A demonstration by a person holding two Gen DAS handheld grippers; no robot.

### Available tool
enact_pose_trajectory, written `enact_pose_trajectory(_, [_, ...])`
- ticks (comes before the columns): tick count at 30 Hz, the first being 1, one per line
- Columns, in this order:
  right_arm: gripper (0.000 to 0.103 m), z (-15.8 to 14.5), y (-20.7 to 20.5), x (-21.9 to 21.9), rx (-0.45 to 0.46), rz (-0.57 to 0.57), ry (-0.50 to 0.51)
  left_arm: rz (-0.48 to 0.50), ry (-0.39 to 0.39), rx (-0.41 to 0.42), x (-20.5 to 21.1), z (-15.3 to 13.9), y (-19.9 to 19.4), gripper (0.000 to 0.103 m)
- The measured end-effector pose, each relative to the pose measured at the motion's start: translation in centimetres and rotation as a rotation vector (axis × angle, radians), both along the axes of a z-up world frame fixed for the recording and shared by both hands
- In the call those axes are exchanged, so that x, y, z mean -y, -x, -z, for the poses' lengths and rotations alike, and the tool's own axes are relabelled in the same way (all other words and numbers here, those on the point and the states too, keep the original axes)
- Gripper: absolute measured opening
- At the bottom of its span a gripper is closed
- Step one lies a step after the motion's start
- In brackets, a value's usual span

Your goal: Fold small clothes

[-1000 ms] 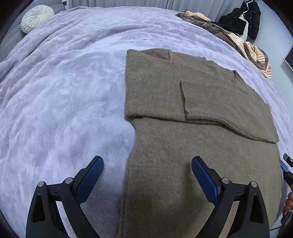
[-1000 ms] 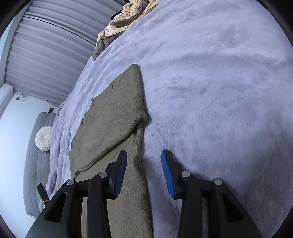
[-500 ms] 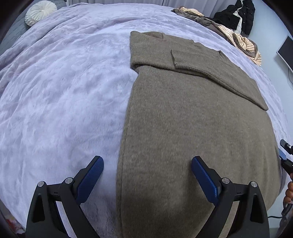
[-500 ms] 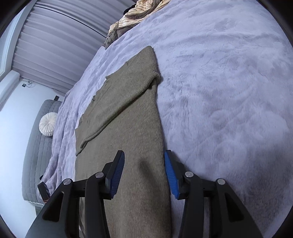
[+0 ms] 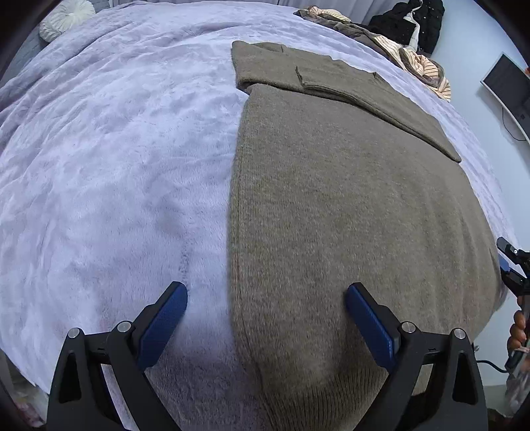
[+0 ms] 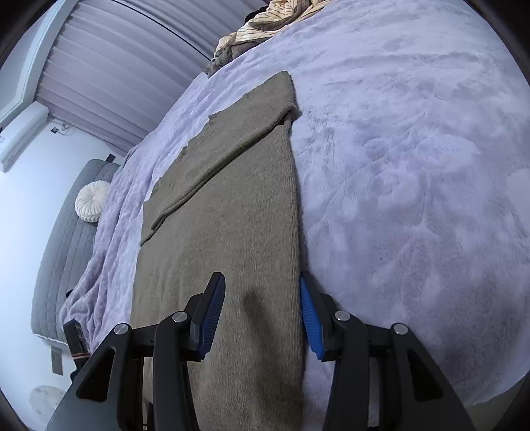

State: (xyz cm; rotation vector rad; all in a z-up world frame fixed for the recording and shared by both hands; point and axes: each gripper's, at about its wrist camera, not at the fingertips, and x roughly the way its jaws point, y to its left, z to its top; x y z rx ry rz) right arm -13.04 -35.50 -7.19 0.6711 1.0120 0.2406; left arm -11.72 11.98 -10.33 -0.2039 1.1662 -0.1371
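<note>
An olive-brown knit sweater (image 5: 347,199) lies flat on a lavender fleece blanket (image 5: 116,165), both sleeves folded across its chest at the far end. My left gripper (image 5: 265,291) hovers open and wide over the sweater's left side edge near the hem, one finger over blanket, one over knit. My right gripper (image 6: 261,281) is open about halfway, straddling the right side edge of the sweater (image 6: 232,215) near the hem; its pads do not press the cloth. In the left wrist view the right gripper (image 5: 511,265) shows at the far right edge with a hand behind it.
A round white cushion (image 6: 92,200) rests by the grey quilted headboard (image 6: 66,248). A heap of striped and dark clothes (image 5: 420,63) lies at the bed's far corner, a black jacket (image 5: 410,23) behind it. A dark screen (image 5: 506,86) stands on the right. The bed's near edge is just below both grippers.
Both grippers have drawn back along the sweater from the folded sleeves toward the hem, so the sleeves now look farther away. The right jaws stand slightly wider.
</note>
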Motion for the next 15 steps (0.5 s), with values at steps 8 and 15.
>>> enact_pose_trajectory(8, [0.051, 0.0, 3.5, -0.9, 0.044, -0.136, -0.043, 0.186, 0.143, -0.046, 0.9, -0.2, 2.6, 0.097])
enact_pose_trajectory(15, [0.051, 0.3, 5.3, -0.2, 0.015, -0.176, -0.108, 0.257, 0.22, -0.077, 1.9, -0.3, 3.6, 0.097])
